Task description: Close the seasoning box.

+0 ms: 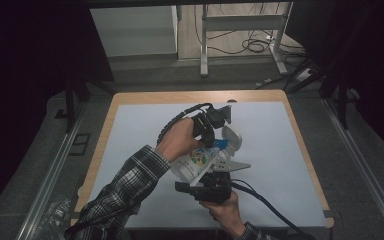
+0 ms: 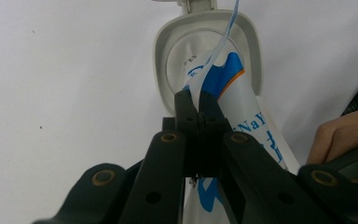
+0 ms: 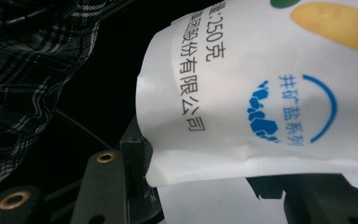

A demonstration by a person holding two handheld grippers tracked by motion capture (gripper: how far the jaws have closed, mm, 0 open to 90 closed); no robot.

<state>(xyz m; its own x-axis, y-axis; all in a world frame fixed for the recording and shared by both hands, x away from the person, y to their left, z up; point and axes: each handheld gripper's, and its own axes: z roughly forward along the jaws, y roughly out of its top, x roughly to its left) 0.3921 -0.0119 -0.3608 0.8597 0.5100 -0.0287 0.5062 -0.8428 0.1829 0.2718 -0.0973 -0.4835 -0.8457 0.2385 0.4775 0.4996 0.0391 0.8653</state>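
Note:
A white salt bag point(image 1: 196, 161) with blue and coloured print is held slanted above the table between both grippers. My left gripper point(image 1: 211, 131) pinches the bag's upper edge; in the left gripper view its jaws point(image 2: 196, 100) are shut on the thin edge of the bag point(image 2: 251, 126). That upper end points into a white oval container point(image 2: 164, 56) lying on the mat, also seen as container point(image 1: 234, 137). My right gripper point(image 1: 207, 189) grips the bag's lower folded end; the bag point(image 3: 261, 93) lies between its jaws point(image 3: 223, 186).
A pale mat point(image 1: 290, 150) covers the wooden table point(image 1: 180, 96). A plaid sleeve point(image 1: 125, 185) reaches in from the lower left. Cables trail from both grippers. Crumpled plastic point(image 1: 55, 215) lies beside the table at the lower left.

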